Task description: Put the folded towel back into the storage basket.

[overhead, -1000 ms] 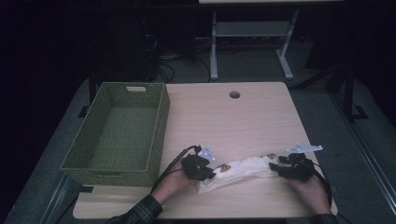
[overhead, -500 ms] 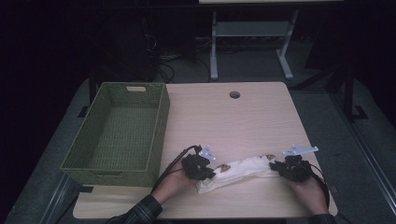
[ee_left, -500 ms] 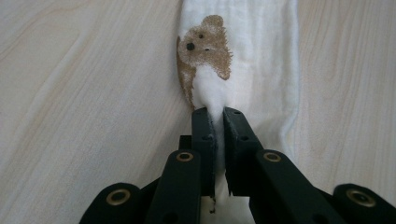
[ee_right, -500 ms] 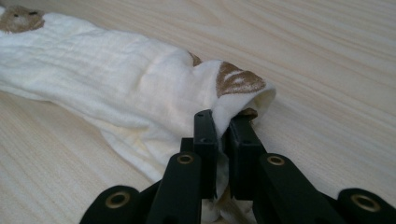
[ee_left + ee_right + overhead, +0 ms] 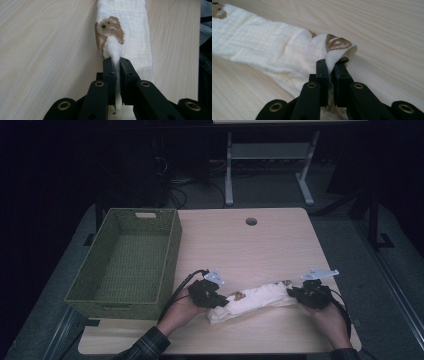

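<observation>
Once the right gripper had just closed on the cloth, matching the clamped left gripper near the table's front edge, lifting looked possible.

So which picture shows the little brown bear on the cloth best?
The left gripper view: the bear sits close and sharp on the cloth, just past the gripper. The high view shows it as a tiny brown spot; the right gripper view catches a bit at its top left corner.
</observation>
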A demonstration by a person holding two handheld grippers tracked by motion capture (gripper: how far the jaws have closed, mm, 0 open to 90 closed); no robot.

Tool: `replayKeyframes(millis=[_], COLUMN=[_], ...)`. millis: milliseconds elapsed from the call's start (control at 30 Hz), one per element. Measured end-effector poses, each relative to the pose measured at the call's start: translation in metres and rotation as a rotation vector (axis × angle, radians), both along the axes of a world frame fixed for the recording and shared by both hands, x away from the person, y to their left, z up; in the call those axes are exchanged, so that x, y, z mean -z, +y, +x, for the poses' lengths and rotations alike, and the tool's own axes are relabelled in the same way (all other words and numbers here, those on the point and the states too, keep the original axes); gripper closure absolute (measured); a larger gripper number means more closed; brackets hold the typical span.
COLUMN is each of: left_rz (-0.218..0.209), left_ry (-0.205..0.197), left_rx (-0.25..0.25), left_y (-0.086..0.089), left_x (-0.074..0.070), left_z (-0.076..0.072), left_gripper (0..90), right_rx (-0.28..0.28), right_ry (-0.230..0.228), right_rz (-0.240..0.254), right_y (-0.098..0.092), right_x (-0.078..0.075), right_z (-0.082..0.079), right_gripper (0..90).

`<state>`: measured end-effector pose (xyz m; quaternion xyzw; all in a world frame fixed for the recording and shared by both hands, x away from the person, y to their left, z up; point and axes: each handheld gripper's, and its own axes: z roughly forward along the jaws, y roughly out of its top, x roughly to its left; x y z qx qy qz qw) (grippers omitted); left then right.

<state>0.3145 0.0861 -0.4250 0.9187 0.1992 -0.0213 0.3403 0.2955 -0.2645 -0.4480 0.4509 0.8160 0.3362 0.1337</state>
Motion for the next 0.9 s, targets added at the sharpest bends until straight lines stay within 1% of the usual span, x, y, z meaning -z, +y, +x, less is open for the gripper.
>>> replayKeyframes(millis=[100, 167, 200, 233, 300, 500, 600, 667, 700, 767, 900], left_rz=[-0.015, -0.015, -0.012, -0.011, -0.023, -0.038, -0.035, -0.043, -0.042, -0.046, -0.047], left_ry=[0.004, 0.001, -0.004, -0.006, -0.012, -0.037, -0.054, -0.059, -0.065, -0.064, -0.073], left_rx=[-0.021, -0.023, -0.021, -0.023, -0.025, -0.049, -0.047, -0.062, -0.064, -0.075, -0.088], left_y=[0.006, 0.009, 0.01, 0.011, 0.014, 0.026, 0.032, 0.035, 0.038, 0.043, 0.054], left_x=[-0.006, -0.011, -0.014, -0.017, -0.023, -0.044, -0.054, -0.059, -0.062, -0.065, -0.074], left_z=[0.0, -0.001, -0.001, -0.002, -0.002, -0.002, 0.0, 0.001, 0.002, 0.004, 0.007], left_gripper=[84.0, 84.1, 84.0, 84.1, 84.0, 84.1, 84.0, 84.0, 84.1, 84.0, 84.0], right_rx=[-0.005, -0.012, -0.011, -0.016, -0.019, -0.044, -0.058, -0.066, -0.067, -0.077, -0.091], right_ry=[0.008, 0.0, 0.005, -0.004, -0.009, -0.037, -0.048, -0.061, -0.057, -0.063, -0.074], right_rz=[0.004, -0.003, -0.005, -0.007, -0.015, -0.028, -0.039, -0.038, -0.037, -0.034, -0.021], right_y=[0.004, 0.008, 0.01, 0.012, 0.016, 0.028, 0.035, 0.039, 0.042, 0.046, 0.055], right_x=[-0.005, -0.007, -0.009, -0.011, -0.016, -0.036, -0.044, -0.048, -0.05, -0.054, -0.062], right_z=[0.004, 0.008, 0.01, 0.012, 0.017, 0.031, 0.037, 0.042, 0.045, 0.049, 0.059], right_gripper=[84.3, 84.3, 84.3, 84.3, 84.3, 84.2, 84.2, 84.2, 84.2, 84.2, 84.2])
